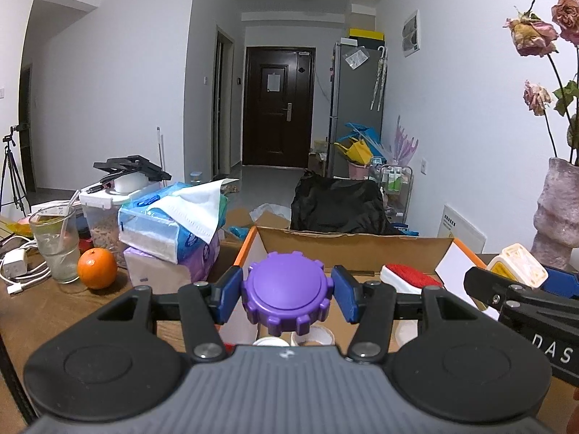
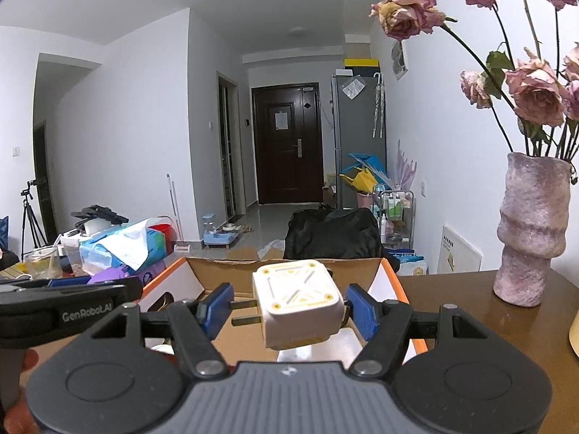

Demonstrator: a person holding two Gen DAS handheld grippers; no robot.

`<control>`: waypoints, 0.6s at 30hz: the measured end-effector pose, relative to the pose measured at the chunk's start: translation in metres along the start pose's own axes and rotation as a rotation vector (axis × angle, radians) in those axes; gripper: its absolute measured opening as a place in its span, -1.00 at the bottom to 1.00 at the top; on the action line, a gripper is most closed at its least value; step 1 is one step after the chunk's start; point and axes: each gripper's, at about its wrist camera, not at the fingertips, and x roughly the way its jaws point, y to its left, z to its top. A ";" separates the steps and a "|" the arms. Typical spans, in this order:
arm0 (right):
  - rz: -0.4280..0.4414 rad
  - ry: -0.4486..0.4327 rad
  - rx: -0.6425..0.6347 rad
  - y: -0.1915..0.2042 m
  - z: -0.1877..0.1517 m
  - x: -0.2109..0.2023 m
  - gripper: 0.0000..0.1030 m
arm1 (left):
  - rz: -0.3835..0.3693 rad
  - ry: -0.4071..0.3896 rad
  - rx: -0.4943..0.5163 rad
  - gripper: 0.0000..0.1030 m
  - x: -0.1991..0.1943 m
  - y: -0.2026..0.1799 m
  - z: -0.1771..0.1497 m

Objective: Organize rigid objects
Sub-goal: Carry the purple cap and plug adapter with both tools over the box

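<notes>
My left gripper (image 1: 287,294) is shut on a purple ridged lid (image 1: 287,291) and holds it above the open cardboard box (image 1: 354,244). My right gripper (image 2: 289,311) is shut on a white plug adapter with yellow trim (image 2: 298,302); its two metal prongs point left. It hangs over the same box (image 2: 217,266). The adapter and right gripper also show at the right of the left wrist view (image 1: 517,267). Inside the box lie a red and white brush (image 1: 410,278) and white round containers (image 1: 313,336).
On the wooden table left of the box are an orange (image 1: 97,268), a glass with a straw (image 1: 56,242), tissue packs (image 1: 170,224), a food container (image 1: 99,217) and a charger with cable (image 1: 16,267). A pink vase with dried roses (image 2: 530,231) stands at the right.
</notes>
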 end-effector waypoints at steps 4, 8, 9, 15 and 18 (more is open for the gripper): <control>-0.006 -0.002 -0.006 0.000 0.003 0.011 0.31 | 0.008 -0.010 0.009 0.08 0.009 -0.002 0.003; -0.010 0.001 -0.011 -0.001 0.007 0.022 0.32 | 0.012 -0.012 0.014 0.08 0.019 -0.004 0.007; -0.010 0.002 -0.012 -0.001 0.007 0.025 0.32 | 0.014 -0.013 0.015 0.08 0.021 -0.004 0.007; -0.016 0.007 -0.022 -0.002 0.010 0.041 0.32 | 0.019 -0.015 0.022 0.08 0.035 -0.006 0.011; -0.019 0.013 -0.028 -0.001 0.011 0.049 0.32 | 0.023 -0.015 0.028 0.08 0.042 -0.008 0.012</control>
